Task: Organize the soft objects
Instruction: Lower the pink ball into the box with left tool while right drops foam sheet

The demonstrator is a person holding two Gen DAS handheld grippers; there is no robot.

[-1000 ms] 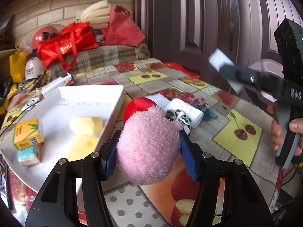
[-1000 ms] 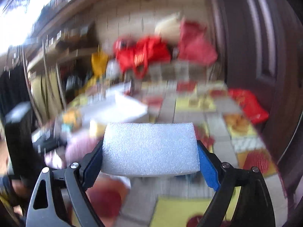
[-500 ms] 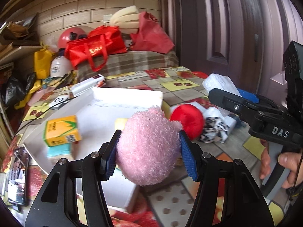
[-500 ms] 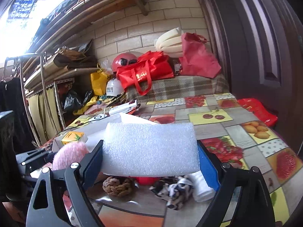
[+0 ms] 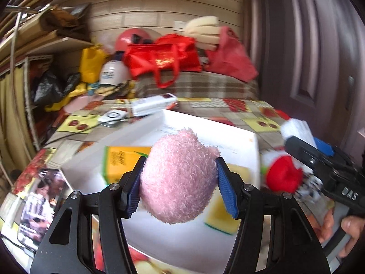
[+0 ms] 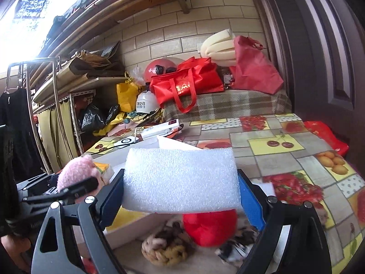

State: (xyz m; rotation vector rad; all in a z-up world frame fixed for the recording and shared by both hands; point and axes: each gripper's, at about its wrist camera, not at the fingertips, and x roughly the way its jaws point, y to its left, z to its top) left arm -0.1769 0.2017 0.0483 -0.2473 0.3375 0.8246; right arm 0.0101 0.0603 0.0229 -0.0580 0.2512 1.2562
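Midway, I judge: my left gripper (image 5: 180, 186) clamps the pink plush ball (image 5: 179, 177) over the white tray (image 5: 241, 141), my right gripper (image 6: 181, 190) clamps the white foam block (image 6: 180, 180), while the red ball (image 6: 208, 227) and braided rope knot (image 6: 165, 251) lie unsorted.

pink plush ball (image 5: 180, 178) | white foam block (image 6: 181, 180) | red ball (image 6: 209, 227)

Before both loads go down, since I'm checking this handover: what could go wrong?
The fluffy pink plush ball bulges past the left gripper pads and may roll once released over the white tray. The white foam block in the right gripper hides the red soft ball beneath.
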